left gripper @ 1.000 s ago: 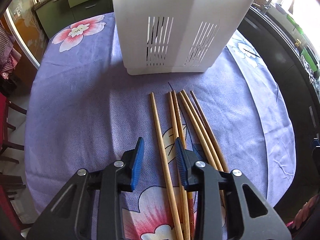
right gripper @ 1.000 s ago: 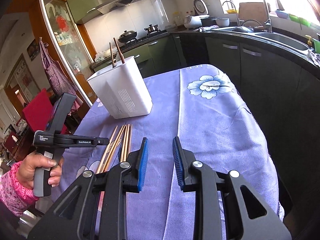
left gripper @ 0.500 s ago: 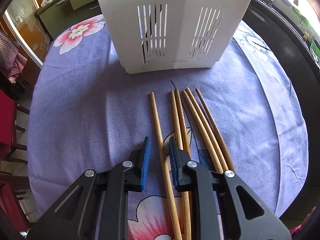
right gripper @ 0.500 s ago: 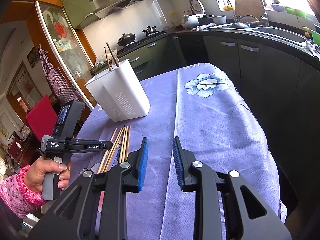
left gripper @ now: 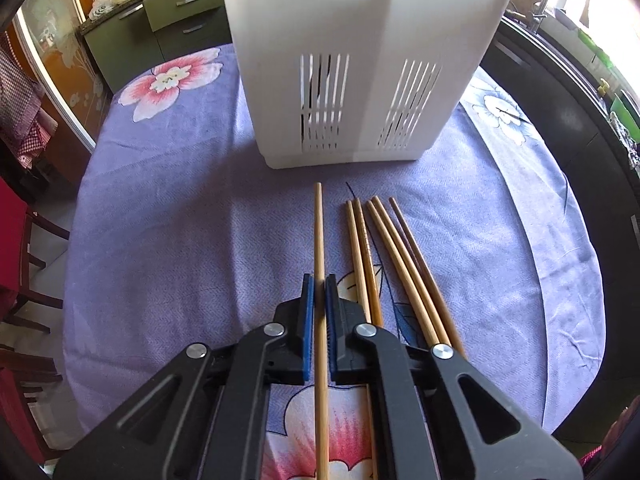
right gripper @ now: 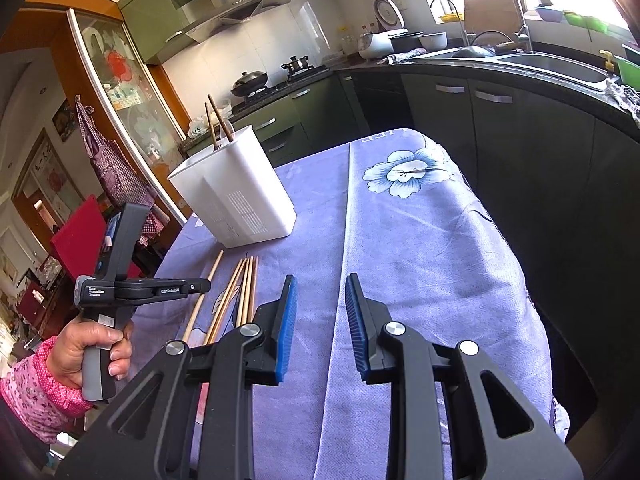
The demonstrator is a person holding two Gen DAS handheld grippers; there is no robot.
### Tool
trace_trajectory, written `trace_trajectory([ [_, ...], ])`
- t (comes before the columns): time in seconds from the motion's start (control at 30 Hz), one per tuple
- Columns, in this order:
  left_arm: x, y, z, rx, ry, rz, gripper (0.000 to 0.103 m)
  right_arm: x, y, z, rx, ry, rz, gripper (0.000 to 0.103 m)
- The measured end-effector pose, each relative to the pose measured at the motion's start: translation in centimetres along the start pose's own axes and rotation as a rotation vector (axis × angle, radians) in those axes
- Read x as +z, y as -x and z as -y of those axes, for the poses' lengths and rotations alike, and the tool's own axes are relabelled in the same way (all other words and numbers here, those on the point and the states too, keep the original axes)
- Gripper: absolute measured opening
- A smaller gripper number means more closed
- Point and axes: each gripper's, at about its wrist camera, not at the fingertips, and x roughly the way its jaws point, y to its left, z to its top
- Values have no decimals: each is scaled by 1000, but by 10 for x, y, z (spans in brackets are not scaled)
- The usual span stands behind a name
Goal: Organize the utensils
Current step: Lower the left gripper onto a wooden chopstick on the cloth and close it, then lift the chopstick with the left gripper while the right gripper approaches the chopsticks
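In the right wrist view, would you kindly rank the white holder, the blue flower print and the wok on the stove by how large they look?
1. White holder
2. Blue flower print
3. Wok

The wok is much farther away, so its true size is unsure.

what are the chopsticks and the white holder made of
Chopsticks: apparently bamboo or light wood, matt tan with faint lengthwise grain; one looks darker brown. White holder: seemingly moulded plastic, smooth and slightly glossy, with vent slots cut through its walls.
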Motion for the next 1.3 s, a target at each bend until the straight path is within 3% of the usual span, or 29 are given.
trace_trajectory([
  [0.4,-28,84,-12,-46,-14,212,6,-1,-6,-18,3,51,-23,25],
  [0.43,-31,89,-14,-51,-12,227,6,-1,-10,-21,5,62,-34,25],
  [0.5,-39,99,-19,-60,-4,257,6,0,-20,-29,-1,94,-66,38],
  [0.53,-42,104,-20,-64,0,271,6,0,-26,-34,-8,117,-83,40],
  [0.77,-63,132,-28,-101,-7,356,6,9,-80,-62,-63,224,-159,40],
  [0.83,-68,138,-28,-114,-10,376,6,14,-102,-68,-73,245,-197,35],
  [0.9,-73,143,-28,-120,-15,395,6,17,-125,-74,-86,268,-248,21],
  [1.1,-81,150,-30,-126,-31,422,6,19,-185,-95,-69,315,-389,13],
  [1.3,-82,151,-35,-136,-33,427,6,12,-216,-111,-96,369,-457,13],
])
